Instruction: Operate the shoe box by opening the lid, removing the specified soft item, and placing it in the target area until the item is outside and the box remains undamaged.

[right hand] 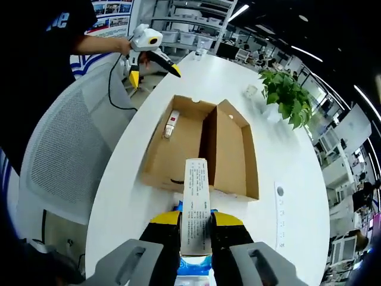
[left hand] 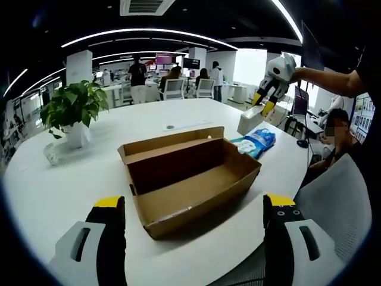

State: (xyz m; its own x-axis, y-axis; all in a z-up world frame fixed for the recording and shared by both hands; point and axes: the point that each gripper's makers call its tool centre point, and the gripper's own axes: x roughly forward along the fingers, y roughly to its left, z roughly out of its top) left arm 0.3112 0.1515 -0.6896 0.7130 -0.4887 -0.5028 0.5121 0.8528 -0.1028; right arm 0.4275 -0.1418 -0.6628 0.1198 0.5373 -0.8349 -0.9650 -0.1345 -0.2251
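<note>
My right gripper clamps a white printed packet above the table, beyond the open shoe box; my left gripper hovers released near the box.

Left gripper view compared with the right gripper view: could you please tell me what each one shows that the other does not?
Left gripper view: people at far desks and a ceiling vent. Right gripper view: a small white item lying inside the cardboard box, and print on the white pack that the right gripper clamps. Both: that open cardboard box, the potted plant and the white table.
</note>
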